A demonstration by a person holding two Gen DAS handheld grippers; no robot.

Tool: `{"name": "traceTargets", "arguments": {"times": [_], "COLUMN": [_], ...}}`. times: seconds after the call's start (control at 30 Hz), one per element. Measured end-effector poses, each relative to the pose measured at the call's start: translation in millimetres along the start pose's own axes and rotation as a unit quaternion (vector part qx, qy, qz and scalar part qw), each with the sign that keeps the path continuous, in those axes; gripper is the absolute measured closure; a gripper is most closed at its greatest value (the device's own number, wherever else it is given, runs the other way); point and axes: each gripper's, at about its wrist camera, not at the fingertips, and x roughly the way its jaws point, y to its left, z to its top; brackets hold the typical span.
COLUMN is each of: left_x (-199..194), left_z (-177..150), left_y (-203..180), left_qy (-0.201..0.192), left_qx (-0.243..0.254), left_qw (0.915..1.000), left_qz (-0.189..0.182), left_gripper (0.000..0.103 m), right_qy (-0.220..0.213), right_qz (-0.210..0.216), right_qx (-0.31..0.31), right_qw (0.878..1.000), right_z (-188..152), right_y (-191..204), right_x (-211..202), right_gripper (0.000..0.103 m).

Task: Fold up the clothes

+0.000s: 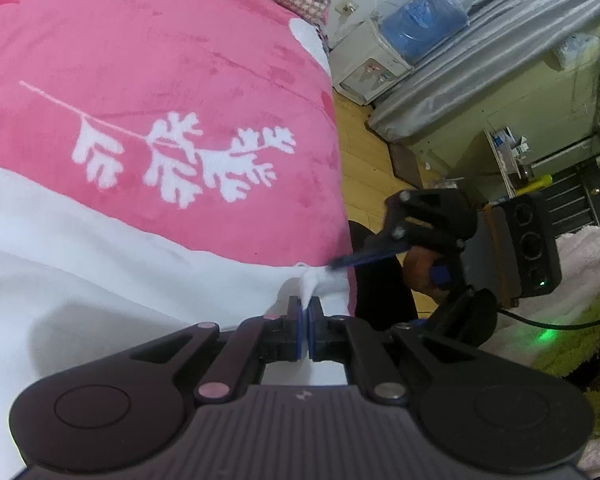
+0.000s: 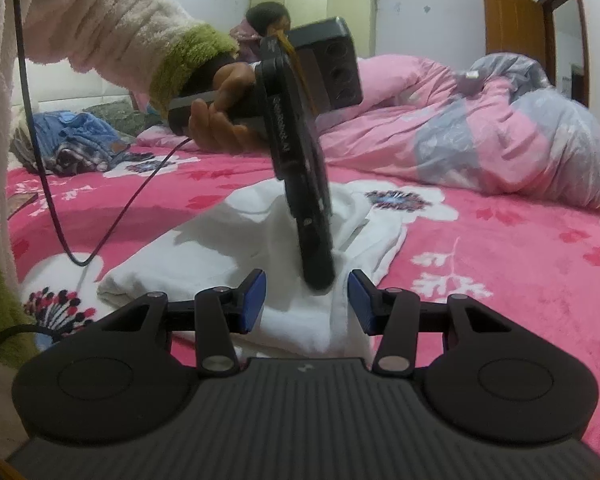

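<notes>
White garment [image 2: 236, 240] is lying rumpled on the pink floral blanket [image 2: 500, 280], its near corner lifting at 6 o'clock in the right wrist view. Only the left wrist view is showing the left gripper [image 1: 307, 312] pinching that soft white corner between its 2 pressed-together blue pads, beside the bed edge at 3 o'clock. The right gripper [image 2: 306, 300] is sitting with fingers spread around the raised fold. Open blanket is stretching toward 3 o'clock; a puffy pink-and-grey duvet [image 2: 500, 128] is bunching at 1 o'clock.
</notes>
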Motion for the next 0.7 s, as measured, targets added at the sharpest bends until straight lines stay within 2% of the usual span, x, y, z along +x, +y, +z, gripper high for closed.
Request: {"name": "traceTargets", "arguments": {"times": [0.13, 0.33, 0.7], "left_x": [-1, -5, -9], "left_z": [0, 0, -2], "left_y": [2, -2, -6], "left_qy": [-0.003, -0.007, -0.012], "left_qx": [-0.004, 0.001, 0.018], "left_qw": [1.0, 0.9999, 0.9997], "left_qz": [-0.003, -0.007, -0.006], "left_gripper": [0.1, 0.1, 0.1], "right_qy": [-0.014, 0.031, 0.049], "right_qz": [0.006, 0.005, 0.004], "right_qx": [0.005, 0.002, 0.015], "right_qw": [1.0, 0.999, 0.999], "right_z": [2, 0, 1], "right_y": [-1, 1, -4], "right_x": [-7, 11, 20], "right_gripper": [0.058, 0.058, 0.058]}}
